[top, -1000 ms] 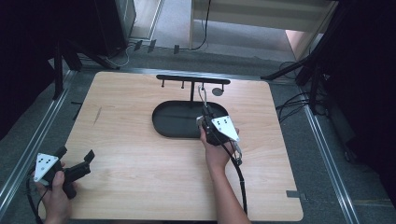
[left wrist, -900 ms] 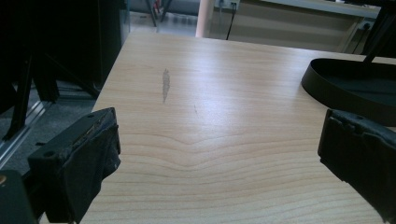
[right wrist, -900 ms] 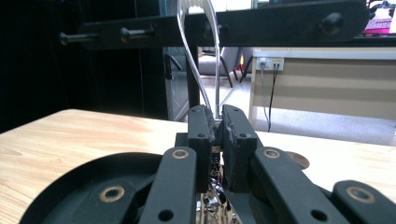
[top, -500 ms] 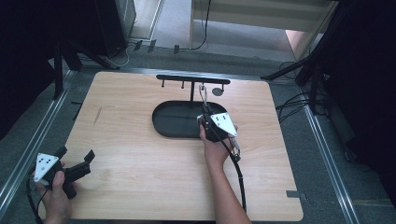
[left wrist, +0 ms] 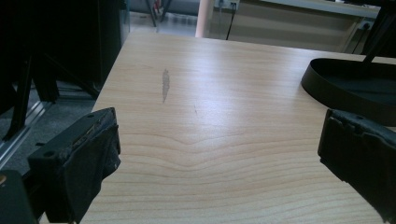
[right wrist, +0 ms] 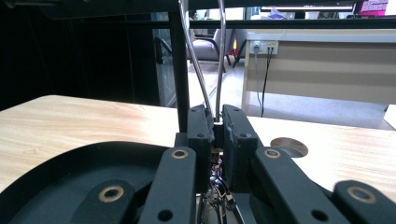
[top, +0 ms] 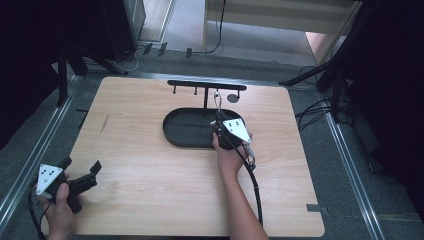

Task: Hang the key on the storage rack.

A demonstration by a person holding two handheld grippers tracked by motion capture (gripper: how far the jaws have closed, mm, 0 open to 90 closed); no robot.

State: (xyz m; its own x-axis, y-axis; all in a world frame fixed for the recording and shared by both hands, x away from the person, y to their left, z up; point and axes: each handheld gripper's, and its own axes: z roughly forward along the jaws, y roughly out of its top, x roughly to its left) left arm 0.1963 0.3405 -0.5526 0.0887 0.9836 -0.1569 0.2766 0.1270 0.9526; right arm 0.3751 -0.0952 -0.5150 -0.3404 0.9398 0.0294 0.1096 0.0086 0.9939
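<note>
Pinching the wire loop [right wrist: 205,70] in our right gripper [right wrist: 215,140], centre frame: thin, stiff, slippery; left gripper [top: 80,172] gapes wide.

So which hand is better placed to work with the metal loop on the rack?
The right. Its tool is closed on the metal loop at the rack; the left tool sits open at the table's near-left corner.
</note>
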